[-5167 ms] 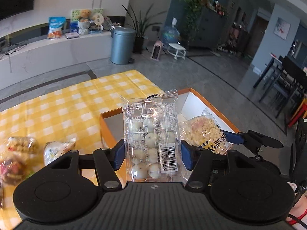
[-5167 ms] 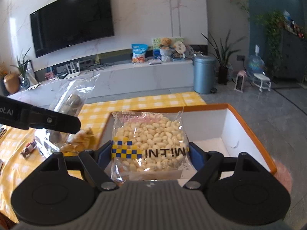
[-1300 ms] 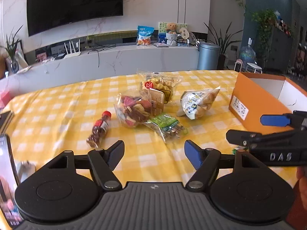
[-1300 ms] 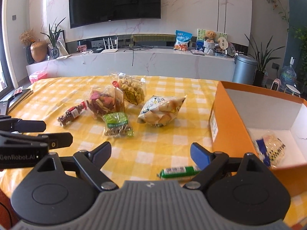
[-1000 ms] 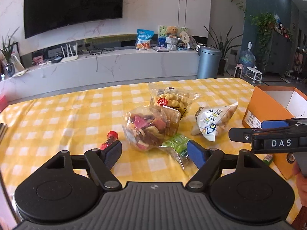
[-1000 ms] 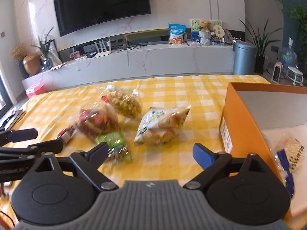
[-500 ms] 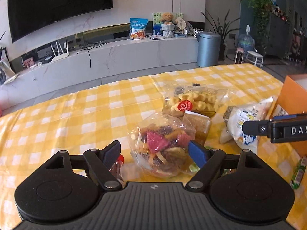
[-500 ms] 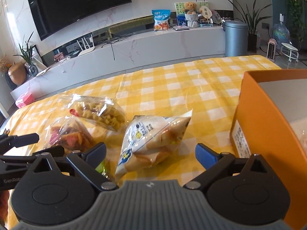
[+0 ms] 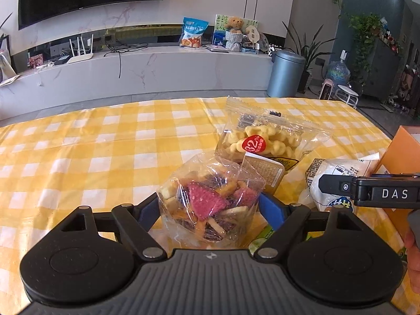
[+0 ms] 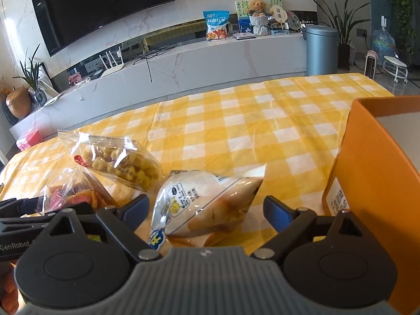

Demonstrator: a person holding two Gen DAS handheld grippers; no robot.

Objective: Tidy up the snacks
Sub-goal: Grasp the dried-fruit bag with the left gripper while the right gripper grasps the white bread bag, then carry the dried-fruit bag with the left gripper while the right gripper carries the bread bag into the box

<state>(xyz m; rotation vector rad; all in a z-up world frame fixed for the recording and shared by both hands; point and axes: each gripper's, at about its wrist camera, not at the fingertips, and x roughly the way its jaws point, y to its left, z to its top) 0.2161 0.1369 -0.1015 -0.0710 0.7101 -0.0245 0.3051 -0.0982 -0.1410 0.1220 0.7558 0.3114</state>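
My left gripper [image 9: 210, 207] is open, its blue pads on either side of a clear bag of mixed coloured chips [image 9: 207, 199] that lies on the yellow checked tablecloth [image 9: 105, 141]. My right gripper [image 10: 207, 207] is open around a white bread bag [image 10: 204, 204], its pads apart from the bag. A clear bag of yellow twisted biscuits [image 9: 265, 139] lies behind the chips; it also shows in the right wrist view [image 10: 123, 165]. The orange box [image 10: 375, 162] stands at the right.
A green packet [image 9: 262, 236] lies partly hidden under my left gripper. The right gripper's side [image 9: 367, 191] crosses the left wrist view. Beyond the table are a white counter [image 9: 131, 73], a grey bin [image 9: 286, 73] and plants.
Both grippers left the box empty after dropping their bags, swung left over the table and lowered: the left around the chip bag, the right around the bread bag.
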